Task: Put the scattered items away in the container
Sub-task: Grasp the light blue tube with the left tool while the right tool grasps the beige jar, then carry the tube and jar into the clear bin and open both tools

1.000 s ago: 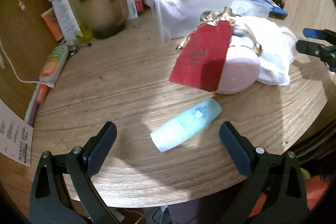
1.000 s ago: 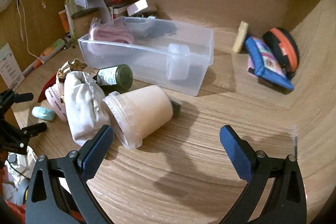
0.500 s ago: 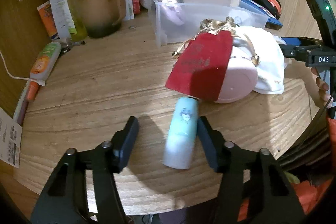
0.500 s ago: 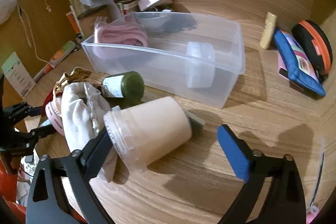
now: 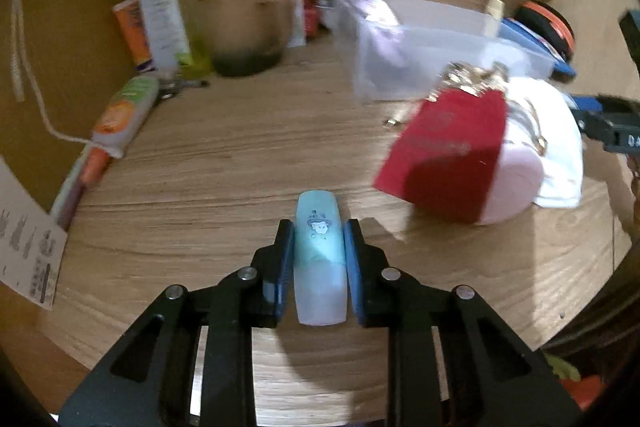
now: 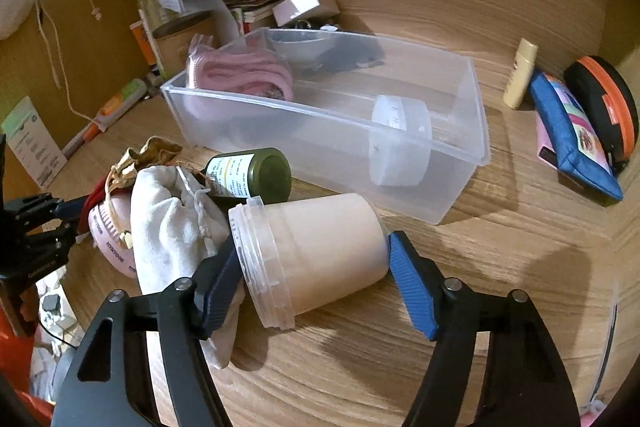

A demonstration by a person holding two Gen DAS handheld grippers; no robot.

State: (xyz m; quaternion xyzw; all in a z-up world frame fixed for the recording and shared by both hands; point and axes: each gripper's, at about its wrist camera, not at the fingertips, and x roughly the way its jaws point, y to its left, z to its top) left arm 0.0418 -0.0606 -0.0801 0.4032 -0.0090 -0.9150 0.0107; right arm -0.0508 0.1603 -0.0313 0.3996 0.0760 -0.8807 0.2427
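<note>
A light blue tube [image 5: 319, 259] lies lengthwise between the fingers of my left gripper [image 5: 319, 227]. The jaws are closing and both pads press its sides. My right gripper [image 6: 312, 241] straddles a beige jar [image 6: 320, 251] lying on its side; its jaws are closing, with one pad at the clear lid and the other at the base. Behind the jar stands the clear plastic container [image 6: 460, 155], holding a pink cloth [image 6: 240, 75] and a round clear tub [image 6: 400, 143]. A white drawstring pouch [image 6: 168, 219], a green jar [image 6: 256, 175], a red pouch [image 5: 448, 155] and a pink round case [image 5: 516, 187] lie beside it.
A blue pouch [image 6: 568, 127], an orange-and-black case [image 6: 608, 99] and a small cream bottle [image 6: 520, 75] sit at the back right. A brown jar [image 5: 244, 31], a tall bottle [image 5: 160, 19] and an orange-green tube [image 5: 124, 115] crowd the back left. The table's front edge [image 5: 320, 415] runs under my left gripper.
The left jaws narrowed from wide open onto the blue tube, which now lies in line with the fingers. The right gripper moved up to the beige jar and its jaws narrowed around it.
</note>
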